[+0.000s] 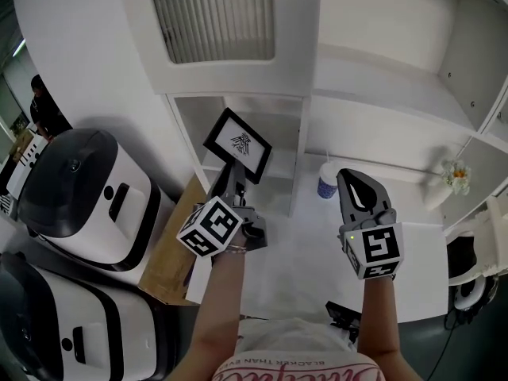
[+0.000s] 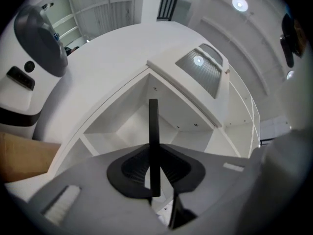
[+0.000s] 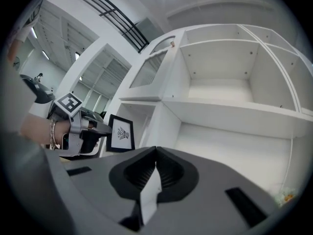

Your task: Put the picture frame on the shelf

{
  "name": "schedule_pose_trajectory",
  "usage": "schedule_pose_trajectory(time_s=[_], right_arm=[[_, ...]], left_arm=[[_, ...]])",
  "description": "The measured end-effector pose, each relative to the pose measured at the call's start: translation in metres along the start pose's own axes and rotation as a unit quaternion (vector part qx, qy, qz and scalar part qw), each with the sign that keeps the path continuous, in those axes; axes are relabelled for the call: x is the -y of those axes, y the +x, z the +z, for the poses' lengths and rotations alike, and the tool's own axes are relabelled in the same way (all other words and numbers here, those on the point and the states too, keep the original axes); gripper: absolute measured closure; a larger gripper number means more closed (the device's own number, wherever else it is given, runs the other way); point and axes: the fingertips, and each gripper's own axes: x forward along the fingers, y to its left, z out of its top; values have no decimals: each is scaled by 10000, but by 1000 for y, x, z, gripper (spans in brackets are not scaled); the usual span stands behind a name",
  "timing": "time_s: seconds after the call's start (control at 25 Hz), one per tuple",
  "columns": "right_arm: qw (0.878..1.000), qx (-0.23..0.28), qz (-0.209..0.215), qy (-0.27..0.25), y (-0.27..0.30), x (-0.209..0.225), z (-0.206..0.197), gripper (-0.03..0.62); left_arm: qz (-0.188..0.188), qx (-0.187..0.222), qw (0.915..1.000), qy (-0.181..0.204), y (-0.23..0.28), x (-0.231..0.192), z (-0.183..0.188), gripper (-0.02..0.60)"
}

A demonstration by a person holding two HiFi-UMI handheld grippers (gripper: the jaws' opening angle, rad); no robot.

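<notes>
The picture frame (image 1: 238, 143) is black with a white print and is held up in front of an open compartment of the white shelf (image 1: 305, 145). My left gripper (image 1: 232, 175) is shut on its lower edge. In the left gripper view the frame (image 2: 153, 136) shows edge-on as a thin black strip clamped between the pads, with shelf compartments (image 2: 132, 126) behind it. My right gripper (image 1: 357, 185) hovers to the right, shut with nothing in it. The right gripper view shows its own jaws (image 3: 155, 153) meeting, and the frame (image 3: 121, 133) at the left in the left gripper (image 3: 90, 131).
Two white and black machines (image 1: 79, 189) stand at the left, beside a cardboard box (image 1: 171, 252). A blue and white cup (image 1: 327, 182) and a small flower bunch (image 1: 456, 175) sit on the long shelf board to the right. A slatted panel (image 1: 210, 14) tops the shelf unit.
</notes>
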Motion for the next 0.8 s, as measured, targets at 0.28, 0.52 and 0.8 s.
schedule_pose_trajectory(time_s=[0.28, 0.52, 0.8], right_arm=[[9998, -191, 41, -65, 5, -12, -10, 588], [9996, -236, 116, -64, 10, -19, -13, 586], [9993, -297, 186, -123, 12, -22, -17, 586]], left_arm=[[-114, -116, 9949, -997, 4, -21, -11, 515], [-62, -234, 9823, -1859, 7, -40, -28, 515], [34, -166, 9630, -2690, 7, -53, -41, 515]])
